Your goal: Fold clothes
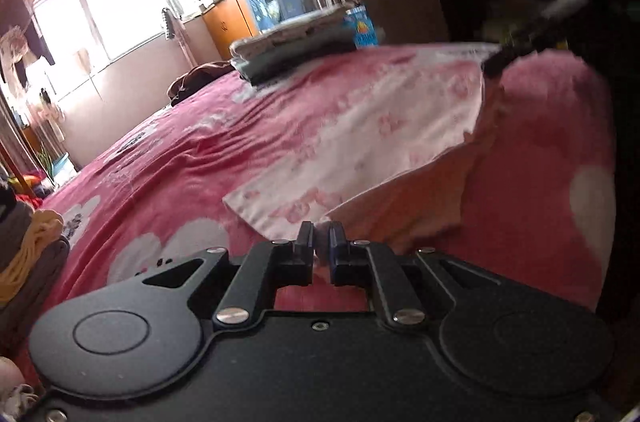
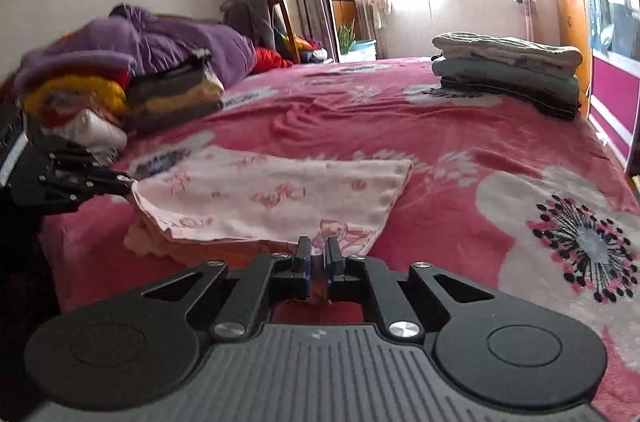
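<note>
Left gripper (image 1: 321,242): fingers clamped on one near corner of the cloth (image 1: 360,126).
Right gripper (image 2: 316,258): I see it pinching the other near corner.
Cloth: pink print, on the bed (image 2: 460,150), near edge raised.
Advice: I would carry both corners level, same speed, to far edge.
Stack (image 2: 508,70): folded, far right.
</note>
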